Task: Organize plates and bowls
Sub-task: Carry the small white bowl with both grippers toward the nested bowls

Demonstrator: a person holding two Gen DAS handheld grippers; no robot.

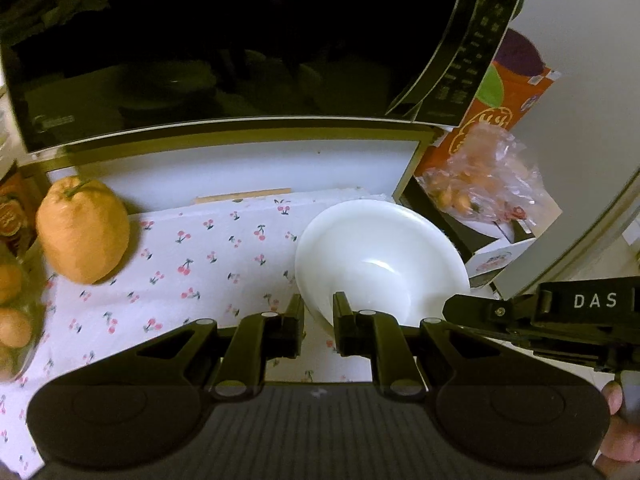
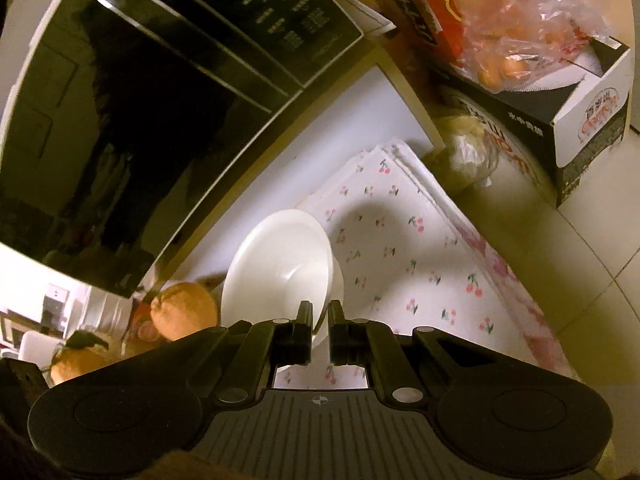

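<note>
two grippers on one white bowl (image 1: 380,256): left gripper (image 1: 319,312) and right gripper (image 2: 320,320) each pinching its rim, over cherry-print cloth (image 1: 192,256), beside microwave (image 1: 200,40).

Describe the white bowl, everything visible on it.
The white bowl is plain, glossy and opaque, ceramic or melamine by its look, with a wide flared rim and a small round well; empty. It sits tilted over the cherry-print cloth, in front of the microwave. The left gripper pinches its near rim, and the right gripper pinches the rim too. A second white piece seems nested under it.
</note>
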